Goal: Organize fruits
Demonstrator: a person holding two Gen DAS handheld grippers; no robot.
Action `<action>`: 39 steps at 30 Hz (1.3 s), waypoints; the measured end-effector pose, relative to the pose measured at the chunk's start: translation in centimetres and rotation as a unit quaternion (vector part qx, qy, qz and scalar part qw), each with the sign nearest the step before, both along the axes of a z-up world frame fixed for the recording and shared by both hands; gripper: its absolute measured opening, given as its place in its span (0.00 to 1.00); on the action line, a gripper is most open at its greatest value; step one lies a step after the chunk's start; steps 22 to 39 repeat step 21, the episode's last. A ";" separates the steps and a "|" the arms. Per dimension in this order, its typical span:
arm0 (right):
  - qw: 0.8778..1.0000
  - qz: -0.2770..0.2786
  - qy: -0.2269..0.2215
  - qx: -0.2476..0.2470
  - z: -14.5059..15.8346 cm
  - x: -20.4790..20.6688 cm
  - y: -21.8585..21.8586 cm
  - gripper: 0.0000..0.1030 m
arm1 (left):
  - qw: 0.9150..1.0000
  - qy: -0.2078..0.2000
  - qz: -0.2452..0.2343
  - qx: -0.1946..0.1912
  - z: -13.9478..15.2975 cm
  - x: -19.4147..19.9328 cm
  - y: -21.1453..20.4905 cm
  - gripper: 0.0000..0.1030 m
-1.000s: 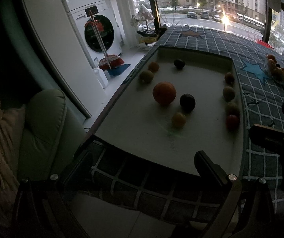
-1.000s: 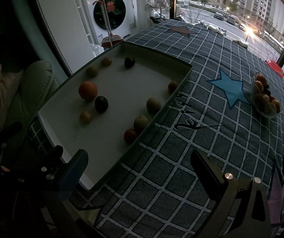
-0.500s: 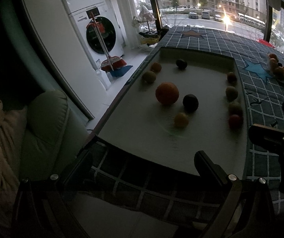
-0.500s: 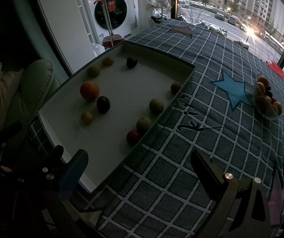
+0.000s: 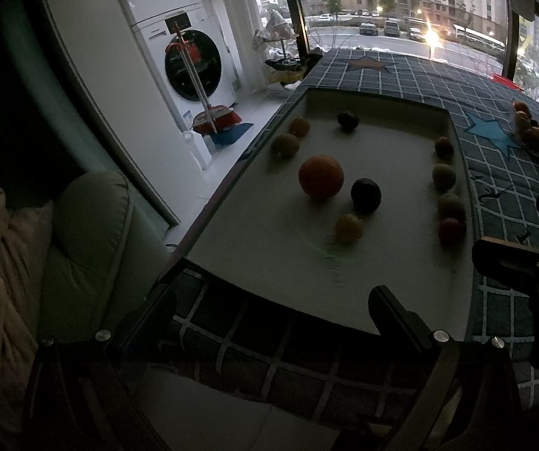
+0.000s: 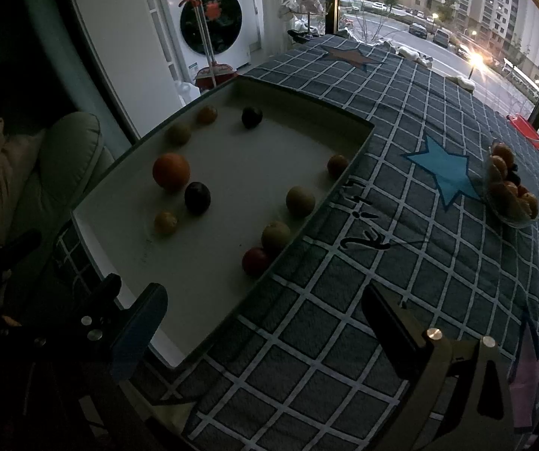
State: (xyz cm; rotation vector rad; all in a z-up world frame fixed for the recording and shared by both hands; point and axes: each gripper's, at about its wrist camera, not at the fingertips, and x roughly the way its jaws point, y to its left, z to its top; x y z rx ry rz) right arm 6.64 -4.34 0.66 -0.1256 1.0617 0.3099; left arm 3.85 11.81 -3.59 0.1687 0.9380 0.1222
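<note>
Hovering at the near edge of the table, the left gripper (image 5: 269, 304) has its fingers spread wide with nothing between them, just short of the near rim of the tray (image 5: 269, 274). The right gripper (image 6: 265, 308) hangs beside it over the checked cloth (image 6: 344, 300), fingers equally wide and empty.

Faint marks on the tray floor near the small yellow fruit (image 5: 348, 228) are too dim to read, and black brush-style writing (image 6: 363, 242) on the cloth just right of the tray cannot be made out either.

The white tray holds nine loose fruits. Nearest along its right wall lie a red fruit (image 6: 255, 261) and a green fruit (image 6: 275, 235), touching or nearly so, with a second green one (image 6: 300, 200) and a brownish one (image 6: 337, 165) farther up the same wall. Toward the middle sit the small yellow fruit, a dark plum (image 5: 366, 195) and a big orange (image 5: 321, 177). At the far left are a green fruit (image 5: 285, 145) and a small orange one (image 5: 299, 126), with another dark fruit (image 5: 347, 120) near the far wall.

Well apart on the cloth, past a blue star (image 6: 442, 169), a clear bowl (image 6: 510, 191) is piled with fruit, mostly orange. Beyond the table stands a washing machine (image 5: 190, 64); its panel text is unreadable.
</note>
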 end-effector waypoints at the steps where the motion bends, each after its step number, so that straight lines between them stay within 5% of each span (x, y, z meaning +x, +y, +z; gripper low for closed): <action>1: 1.000 0.000 0.000 0.000 0.0 0.0 0.0 1.00 | 1.000 0.000 0.000 0.001 0.0 0.0 0.0 1.00; 39: 1.000 0.015 -0.008 -0.008 0.1 -0.2 1.1 1.00 | 1.000 -0.013 -0.003 -0.013 -0.2 -0.3 0.5 1.00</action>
